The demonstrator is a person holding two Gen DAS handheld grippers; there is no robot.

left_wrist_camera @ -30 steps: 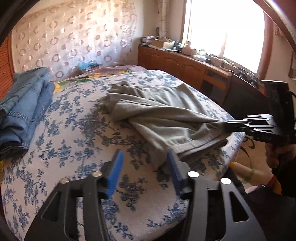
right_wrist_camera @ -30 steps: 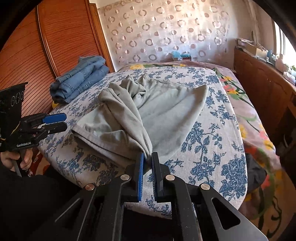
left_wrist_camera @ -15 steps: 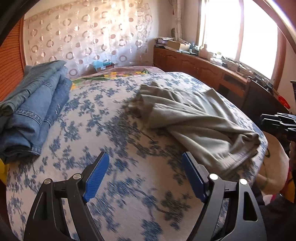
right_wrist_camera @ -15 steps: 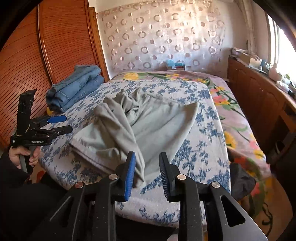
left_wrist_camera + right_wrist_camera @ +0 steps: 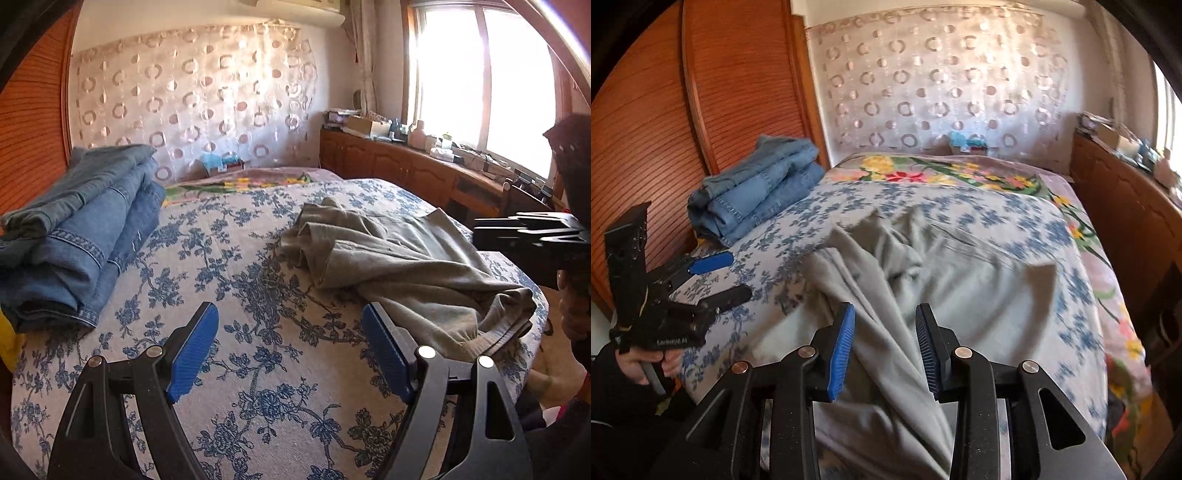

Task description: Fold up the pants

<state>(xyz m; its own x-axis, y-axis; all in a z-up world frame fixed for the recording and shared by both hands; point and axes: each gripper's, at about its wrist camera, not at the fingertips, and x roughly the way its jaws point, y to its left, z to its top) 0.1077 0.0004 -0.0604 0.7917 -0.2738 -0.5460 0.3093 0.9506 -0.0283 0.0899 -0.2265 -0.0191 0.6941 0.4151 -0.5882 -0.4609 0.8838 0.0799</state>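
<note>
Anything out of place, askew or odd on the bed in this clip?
Only the grey pants: they lie crumpled in a heap on the blue-flowered bedspread, one end slumping over the near edge. The folded jeans sit in a neat stack by the wardrobe. Nothing looks spilled or damaged.

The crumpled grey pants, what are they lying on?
The crumpled grey pants lie on a blue-flowered bedspread. The part of the bedspread under them is covered, so anything beneath can't be seen.

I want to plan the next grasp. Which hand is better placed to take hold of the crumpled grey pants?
Right. Its tongs are open around a fold of the crumpled grey pants; the left tongs are open over bare floral bedspread.
</note>
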